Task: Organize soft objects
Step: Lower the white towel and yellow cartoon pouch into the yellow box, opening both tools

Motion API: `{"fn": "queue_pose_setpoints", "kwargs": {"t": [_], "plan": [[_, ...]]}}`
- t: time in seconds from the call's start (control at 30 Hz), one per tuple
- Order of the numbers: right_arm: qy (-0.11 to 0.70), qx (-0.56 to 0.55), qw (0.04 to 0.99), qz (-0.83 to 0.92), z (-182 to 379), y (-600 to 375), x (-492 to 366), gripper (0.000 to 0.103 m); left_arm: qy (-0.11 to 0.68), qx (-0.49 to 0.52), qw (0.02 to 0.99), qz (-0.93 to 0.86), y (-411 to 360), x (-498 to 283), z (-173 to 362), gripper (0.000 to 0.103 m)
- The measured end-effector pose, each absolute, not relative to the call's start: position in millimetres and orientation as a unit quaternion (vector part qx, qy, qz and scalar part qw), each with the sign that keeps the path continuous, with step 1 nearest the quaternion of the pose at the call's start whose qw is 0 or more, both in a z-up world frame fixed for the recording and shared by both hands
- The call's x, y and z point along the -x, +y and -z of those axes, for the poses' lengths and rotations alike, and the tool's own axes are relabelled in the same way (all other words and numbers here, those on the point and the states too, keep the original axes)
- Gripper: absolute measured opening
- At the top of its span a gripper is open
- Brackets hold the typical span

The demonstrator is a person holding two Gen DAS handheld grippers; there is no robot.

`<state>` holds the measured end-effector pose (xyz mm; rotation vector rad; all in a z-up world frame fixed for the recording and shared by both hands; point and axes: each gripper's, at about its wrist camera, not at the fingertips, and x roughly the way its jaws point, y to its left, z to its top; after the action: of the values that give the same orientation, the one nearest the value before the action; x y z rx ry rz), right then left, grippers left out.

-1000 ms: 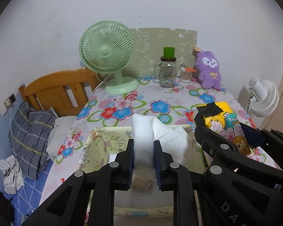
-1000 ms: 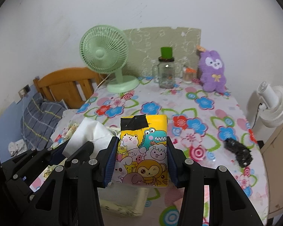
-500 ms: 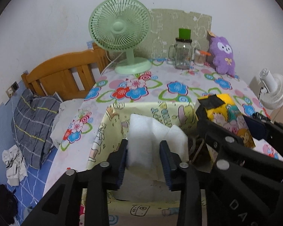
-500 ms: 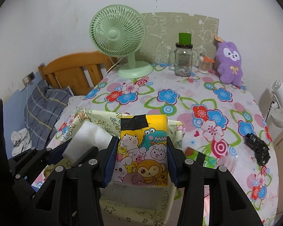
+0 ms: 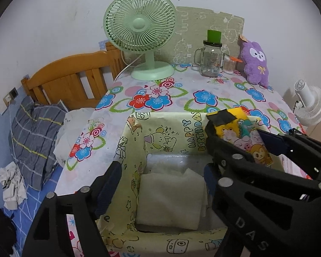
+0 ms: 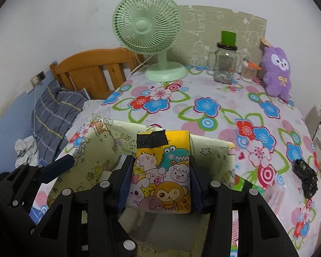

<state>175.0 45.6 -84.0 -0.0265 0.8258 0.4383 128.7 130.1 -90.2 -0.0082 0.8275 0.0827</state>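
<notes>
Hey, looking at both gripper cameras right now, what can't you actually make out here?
- Floor of the yellow box: left wrist view, the white foam pad covers most of it.
- Lower end of the cartoon pack: right wrist view, hidden behind the right gripper.
- Print on the glass jar: too small in both views.
- Black lump: right wrist view, unidentifiable.

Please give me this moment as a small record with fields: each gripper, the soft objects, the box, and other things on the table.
left gripper: open, above the box
right gripper: shut on yellow cartoon pack, over the box
white foam pad: lying inside the box, released
box: open top, yellow cartoon paper, on floral tablecloth
far edge of table: green fan, glass jar, purple plush
</notes>
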Motion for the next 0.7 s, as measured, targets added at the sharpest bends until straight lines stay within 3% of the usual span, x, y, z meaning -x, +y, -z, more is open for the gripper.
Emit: {"fn": "queue_pose_setpoints", "kwargs": {"t": [0.13,0.33,0.7], "plan": [[0.393,0.017,0.894,-0.213,84,47,-176,0.069,0.403,0.006,0.915,-0.032,130,-129,90,0.086],[0.388,0.016,0.897,-0.210,81,40,-176,0.077,0.401,0.007,0.916,-0.021,124,-128,87,0.090],[0.378,0.007,0.905,-0.197,68,14,-164,0.079,0.392,0.000,0.920,-0.016,103,-120,76,0.098]]}}
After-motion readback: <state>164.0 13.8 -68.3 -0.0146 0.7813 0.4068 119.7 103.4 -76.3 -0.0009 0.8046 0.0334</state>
